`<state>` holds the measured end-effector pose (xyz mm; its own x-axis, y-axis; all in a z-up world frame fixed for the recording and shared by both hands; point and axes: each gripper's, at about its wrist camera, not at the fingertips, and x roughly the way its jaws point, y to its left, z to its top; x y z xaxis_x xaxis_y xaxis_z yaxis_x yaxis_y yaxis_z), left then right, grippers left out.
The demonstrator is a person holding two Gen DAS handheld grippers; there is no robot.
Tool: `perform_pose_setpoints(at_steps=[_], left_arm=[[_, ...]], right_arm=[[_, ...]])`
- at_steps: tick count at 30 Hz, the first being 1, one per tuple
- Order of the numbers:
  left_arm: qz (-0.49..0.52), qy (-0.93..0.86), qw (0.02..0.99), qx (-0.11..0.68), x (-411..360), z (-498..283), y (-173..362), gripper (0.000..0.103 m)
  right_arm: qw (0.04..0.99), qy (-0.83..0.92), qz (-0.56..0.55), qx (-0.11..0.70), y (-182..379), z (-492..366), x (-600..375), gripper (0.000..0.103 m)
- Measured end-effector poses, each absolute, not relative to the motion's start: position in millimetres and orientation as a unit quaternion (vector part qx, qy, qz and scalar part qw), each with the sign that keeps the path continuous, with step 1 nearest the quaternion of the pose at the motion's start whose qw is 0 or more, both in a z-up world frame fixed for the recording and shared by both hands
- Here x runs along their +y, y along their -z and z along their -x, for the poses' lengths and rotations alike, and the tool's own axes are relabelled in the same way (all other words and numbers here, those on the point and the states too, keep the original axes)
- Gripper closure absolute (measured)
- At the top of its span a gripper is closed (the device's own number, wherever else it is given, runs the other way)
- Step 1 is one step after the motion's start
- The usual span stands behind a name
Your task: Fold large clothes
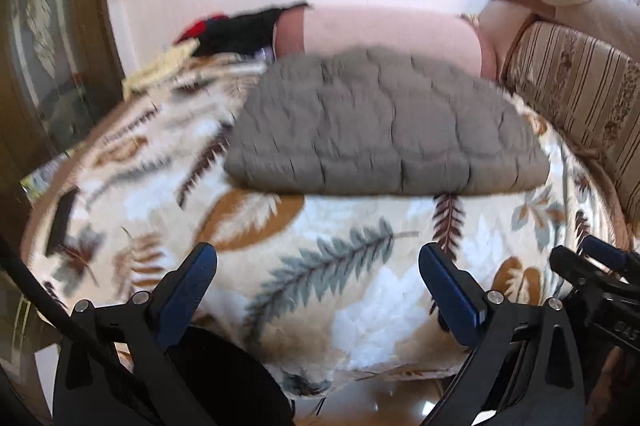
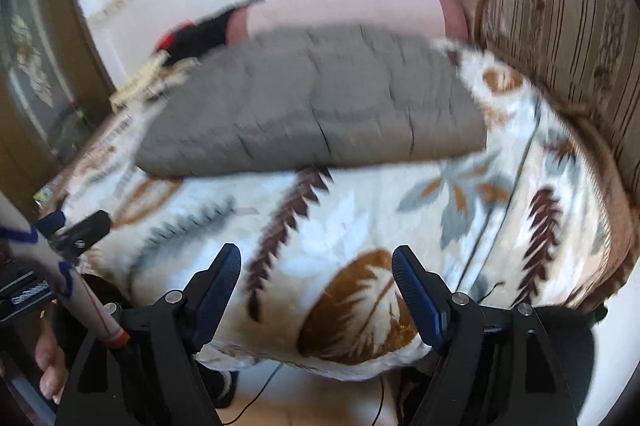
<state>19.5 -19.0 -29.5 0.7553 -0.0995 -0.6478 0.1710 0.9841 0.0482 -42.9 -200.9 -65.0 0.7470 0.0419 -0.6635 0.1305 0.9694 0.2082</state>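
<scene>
A grey quilted garment [image 1: 384,129] lies folded into a flat block on a leaf-patterned blanket [image 1: 320,266] over the bed. It also shows in the right wrist view [image 2: 320,109]. My left gripper [image 1: 318,258] is open and empty above the blanket's near edge, well short of the garment. My right gripper [image 2: 316,260] is open and empty, also over the near part of the blanket [image 2: 360,218]. The right gripper [image 1: 600,266] shows at the right edge of the left wrist view, and the left gripper [image 2: 68,226] at the left edge of the right wrist view.
A pink bolster [image 1: 384,29] lies along the wall behind the garment. Black and red clothes [image 1: 236,29] and a yellow cloth [image 1: 160,69] sit at the back left. A striped headboard [image 1: 580,97] stands at the right. A wooden door [image 1: 52,37] is at the left.
</scene>
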Motion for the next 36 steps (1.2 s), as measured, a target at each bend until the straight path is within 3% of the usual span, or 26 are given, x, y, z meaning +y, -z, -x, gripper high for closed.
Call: perform_pose_setpoints(at_steps=[7, 15, 16, 21, 27, 36], left_arm=[[-0.104, 0.017, 0.961, 0.256, -21.7, 17.7, -39.6, 0.002], [-0.070, 0.024, 0.976, 0.205, -14.6, 29.0, -86.5, 0.000], [-0.064, 0.025, 0.977, 0.204, -13.1, 29.0, -87.1, 0.000], [-0.059, 0.020, 0.976, 0.210, -9.9, 26.4, -75.1, 0.000], [-0.070, 0.011, 0.968, 0.242, -9.9, 10.6, -42.9, 0.000], [-0.069, 0.014, 0.955, 0.288, -8.2, -16.0, -11.0, 0.000]], right_arm=[[0.957, -0.004, -0.102, 0.270, -16.1, 82.7, -198.8, 0.014], [0.982, 0.023, -0.074, 0.171, -77.4, 116.9, -183.3, 0.007], [0.986, 0.041, -0.069, 0.145, -79.8, 123.3, -178.6, 0.003], [0.991, 0.079, -0.067, 0.089, -60.0, 131.8, -158.7, 0.000], [0.985, 0.076, -0.039, 0.151, -31.6, 97.9, -142.4, 0.000], [0.984, 0.084, -0.038, 0.153, -20.5, 87.6, -145.6, 0.000]])
